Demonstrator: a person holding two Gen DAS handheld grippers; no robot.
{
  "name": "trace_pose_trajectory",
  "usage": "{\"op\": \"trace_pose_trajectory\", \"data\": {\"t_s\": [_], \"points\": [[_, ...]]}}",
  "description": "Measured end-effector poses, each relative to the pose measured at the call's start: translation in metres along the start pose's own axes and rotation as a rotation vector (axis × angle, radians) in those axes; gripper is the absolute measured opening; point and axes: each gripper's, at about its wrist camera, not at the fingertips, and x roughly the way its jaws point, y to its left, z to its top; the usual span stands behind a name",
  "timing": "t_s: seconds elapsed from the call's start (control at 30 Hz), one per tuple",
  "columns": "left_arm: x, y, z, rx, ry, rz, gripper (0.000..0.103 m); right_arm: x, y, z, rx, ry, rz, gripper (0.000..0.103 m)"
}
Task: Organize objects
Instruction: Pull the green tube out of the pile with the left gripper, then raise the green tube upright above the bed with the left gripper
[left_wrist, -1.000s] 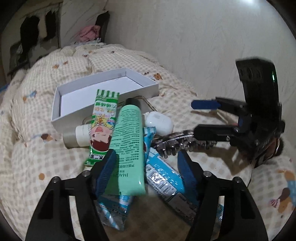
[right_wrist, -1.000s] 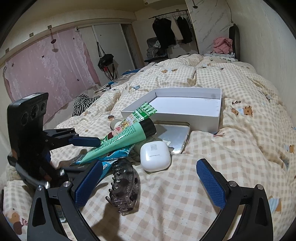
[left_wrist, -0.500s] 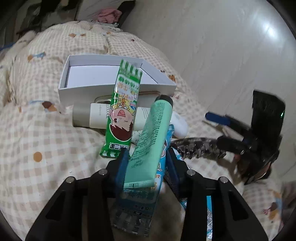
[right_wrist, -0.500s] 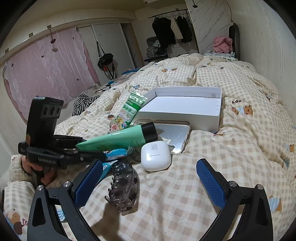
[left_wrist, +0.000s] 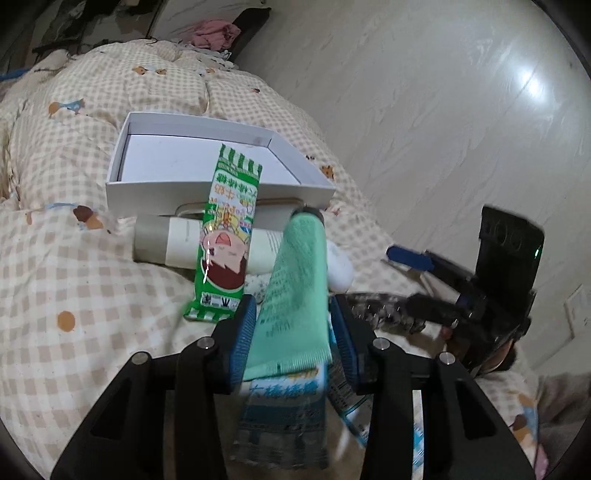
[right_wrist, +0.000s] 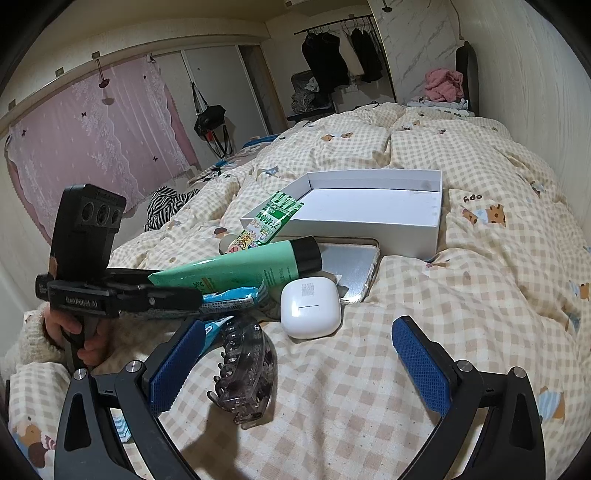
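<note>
My left gripper is shut on the flat end of a green tube with a black cap, which it holds slanted above the pile; the right wrist view shows this grip from the side. A blue packet lies just under the tube. A green candy packet leans against the white open box, across a white bottle. My right gripper stands open over the quilt, with a white earbud case ahead and a clear hair claw by its left finger.
A silver phone lies in front of the box. All of this rests on a soft checked quilt. A wall runs close along the right side. A hand in a knit sleeve holds the left gripper.
The left jaws have closed on the green tube, and the gripper has rolled and moved in closer. The tube now sits higher and more level. The right gripper has not moved.
</note>
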Motion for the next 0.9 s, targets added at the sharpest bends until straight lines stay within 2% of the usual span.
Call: {"op": "trace_pose_trajectory", "data": {"t_s": [0.13,0.2,0.27,0.3,0.37,0.4,0.47,0.6,0.83,0.9], "points": [[0.007,0.0,0.009,-0.012,0.013,0.033,0.043,0.0,0.001,-0.001,0.003,0.004,0.001,0.103],[0.013,-0.004,0.011,0.014,0.025,0.065,0.039,0.0,0.0,-0.001,0.005,0.006,0.002,0.103],[0.018,-0.008,0.011,0.052,0.034,0.12,0.027,-0.001,0.0,-0.001,0.006,0.007,0.003,0.103],[0.02,-0.01,0.011,0.071,0.037,0.142,0.025,-0.001,0.001,-0.001,0.007,0.008,0.003,0.103],[0.02,-0.012,0.012,0.088,0.025,0.151,0.014,-0.001,0.001,-0.001,0.009,0.01,0.005,0.103],[0.017,-0.014,0.012,0.094,0.008,0.155,0.013,-0.002,0.001,-0.002,0.011,0.01,0.006,0.103],[0.014,-0.013,0.011,0.1,-0.014,0.172,0.011,-0.003,0.001,-0.003,0.014,0.01,0.006,0.103],[0.007,-0.013,0.006,0.102,-0.059,0.153,0.011,-0.004,0.0,-0.003,0.019,0.012,0.008,0.102],[-0.02,-0.022,-0.005,0.135,-0.226,0.076,0.01,-0.003,-0.001,-0.002,0.028,0.008,0.011,0.103],[-0.019,-0.023,-0.006,0.14,-0.23,0.107,0.01,-0.002,-0.002,-0.001,0.033,0.009,0.013,0.103]]}}
